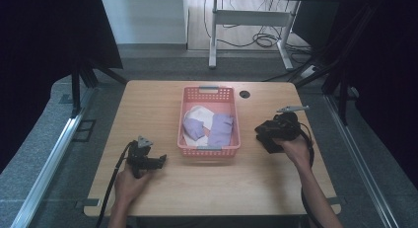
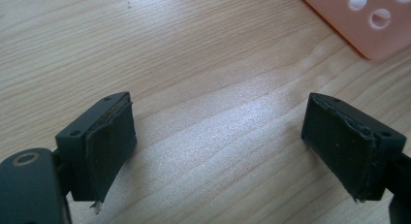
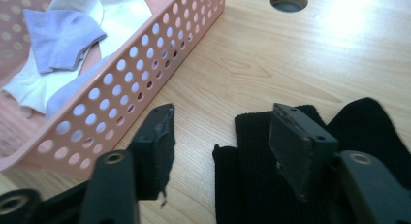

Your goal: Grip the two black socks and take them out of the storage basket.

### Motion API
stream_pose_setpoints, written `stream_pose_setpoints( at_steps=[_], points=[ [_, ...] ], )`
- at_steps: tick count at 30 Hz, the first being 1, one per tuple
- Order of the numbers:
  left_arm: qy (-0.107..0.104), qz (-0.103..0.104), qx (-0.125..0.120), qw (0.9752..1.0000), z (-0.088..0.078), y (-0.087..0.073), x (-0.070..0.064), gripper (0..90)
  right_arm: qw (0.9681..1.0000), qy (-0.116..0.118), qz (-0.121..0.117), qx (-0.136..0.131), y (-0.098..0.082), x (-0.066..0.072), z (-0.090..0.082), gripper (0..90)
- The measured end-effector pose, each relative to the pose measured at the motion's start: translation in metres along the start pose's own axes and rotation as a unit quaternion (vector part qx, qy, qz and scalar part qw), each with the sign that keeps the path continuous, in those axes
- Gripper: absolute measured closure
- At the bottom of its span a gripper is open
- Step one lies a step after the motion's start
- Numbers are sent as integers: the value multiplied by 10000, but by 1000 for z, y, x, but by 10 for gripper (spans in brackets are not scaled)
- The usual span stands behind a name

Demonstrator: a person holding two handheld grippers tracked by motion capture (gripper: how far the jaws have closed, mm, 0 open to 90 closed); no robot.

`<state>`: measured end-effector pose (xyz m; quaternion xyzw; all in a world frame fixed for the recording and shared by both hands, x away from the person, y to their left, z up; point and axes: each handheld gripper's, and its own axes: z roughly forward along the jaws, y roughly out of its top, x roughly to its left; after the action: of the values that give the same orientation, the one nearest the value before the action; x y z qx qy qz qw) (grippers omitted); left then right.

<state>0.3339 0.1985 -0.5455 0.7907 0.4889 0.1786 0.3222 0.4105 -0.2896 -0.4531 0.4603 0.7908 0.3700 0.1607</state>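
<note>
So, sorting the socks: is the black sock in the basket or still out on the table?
Out: the black sock lies on the table beside the basket.

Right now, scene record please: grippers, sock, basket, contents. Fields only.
left gripper: open, nothing between the jaws, low over bare table
right gripper: open, jaws straddle the ribbed edge of the black sock, pads not pressing it
black sock: flat on the table, right of the basket, outside it
basket: pink, perforated, mid-table
basket contents: white socks and lilac socks, loosely piled
table: light wood, cable hole near the far edge
</note>
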Motion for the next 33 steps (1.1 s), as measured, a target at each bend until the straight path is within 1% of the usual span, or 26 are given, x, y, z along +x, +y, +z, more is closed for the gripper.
stream_pose_setpoints(
  at_steps=[2, 3, 7, 16, 20, 22, 28, 31, 33],
  points=[
    [-1, -2, 0, 10000, 0, 0, 0, 119, 10000, 30, -32, -5, 0, 2, -4, 363],
    [-1, -2, 0, 10000, 0, 0, 0, 119, 10000, -7, -75, 19, -1, 3, -6, 348],
    [0, -3, 0, 10000, 0, 0, 0, 119, 9997, 14, -218, 56, -5, 8, -13, 290],
    [1, -2, 1, 10000, 0, 0, 0, 119, 9998, 12, -188, 3, -22, 12, -29, 204],
    [2, -3, -3, 10000, 0, 0, 0, 119, 9998, 9, -185, -4, -29, 14, -33, 186],
    [1, -3, -3, 10000, 0, 0, 0, 119, 9998, -10, -211, 9, -34, 15, -34, 178],
    [2, -2, -2, 10000, 0, 0, 0, 119, 9998, 60, -203, 53, -54, 16, -31, 158],
    [4, -10, -8, 10000, 0, 0, 0, 119, 9996, 3, -251, 126, -66, 13, -26, 157],
    [2, -9, -7, 10000, 0, 0, 0, 119, 9997, -9, -195, 158, -74, 9, -23, 157]
  ],
)
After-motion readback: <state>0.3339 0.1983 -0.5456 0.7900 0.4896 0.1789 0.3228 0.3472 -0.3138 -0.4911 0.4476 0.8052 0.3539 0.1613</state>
